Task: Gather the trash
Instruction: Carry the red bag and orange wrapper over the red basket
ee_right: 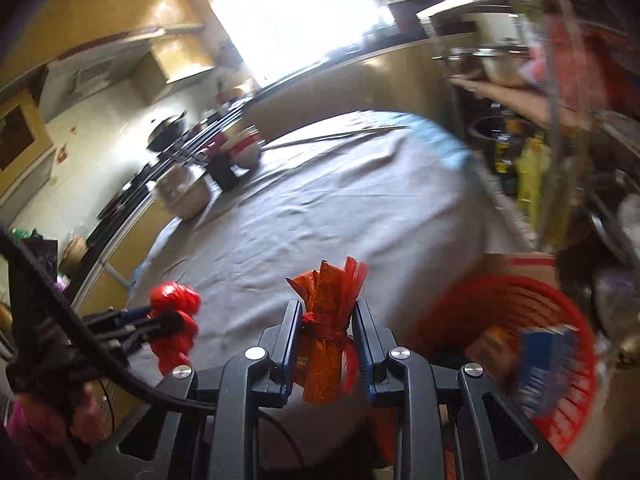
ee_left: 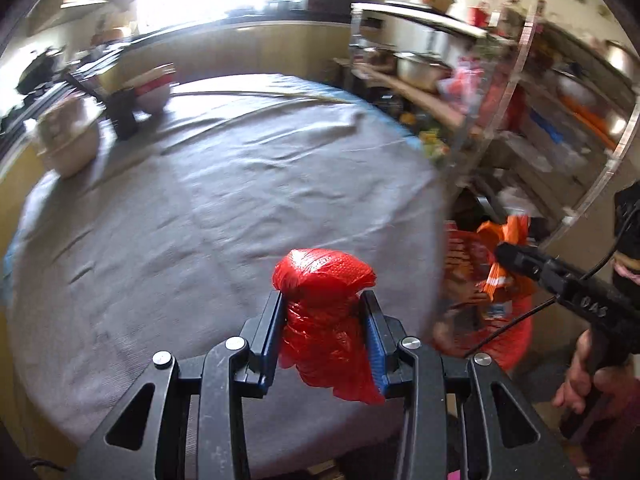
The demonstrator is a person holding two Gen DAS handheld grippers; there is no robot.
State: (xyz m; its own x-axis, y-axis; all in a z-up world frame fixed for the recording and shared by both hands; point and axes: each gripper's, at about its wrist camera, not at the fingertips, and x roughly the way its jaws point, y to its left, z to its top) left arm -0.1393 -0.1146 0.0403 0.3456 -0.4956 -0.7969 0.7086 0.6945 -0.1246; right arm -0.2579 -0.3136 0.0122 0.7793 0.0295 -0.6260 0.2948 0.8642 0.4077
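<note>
In the left wrist view, my left gripper [ee_left: 322, 300] is shut on a crumpled red plastic bag [ee_left: 324, 276] above the near part of the grey-clothed table [ee_left: 240, 200]. To its right, beyond the table edge, my right gripper [ee_left: 502, 254] is shut on an orange wrapper [ee_left: 506, 232] over a red mesh basket [ee_left: 512, 344]. The right wrist view shows the right gripper [ee_right: 328, 308] pinching that orange wrapper [ee_right: 324, 288], which is tied with red plastic. There the red basket [ee_right: 576, 312] lies low at the right with a blue box and packets inside. At the left are the left gripper [ee_right: 160, 322] and its red bag [ee_right: 176, 298].
At the table's far left stand a metal bowl [ee_left: 68, 144], a black holder [ee_left: 122, 114] and a red-and-white bowl [ee_left: 154, 88]. Cluttered shelves [ee_left: 520, 100] with pots crowd the right side beside the basket. A person's hand [ee_left: 580, 376] grips the right gripper's handle.
</note>
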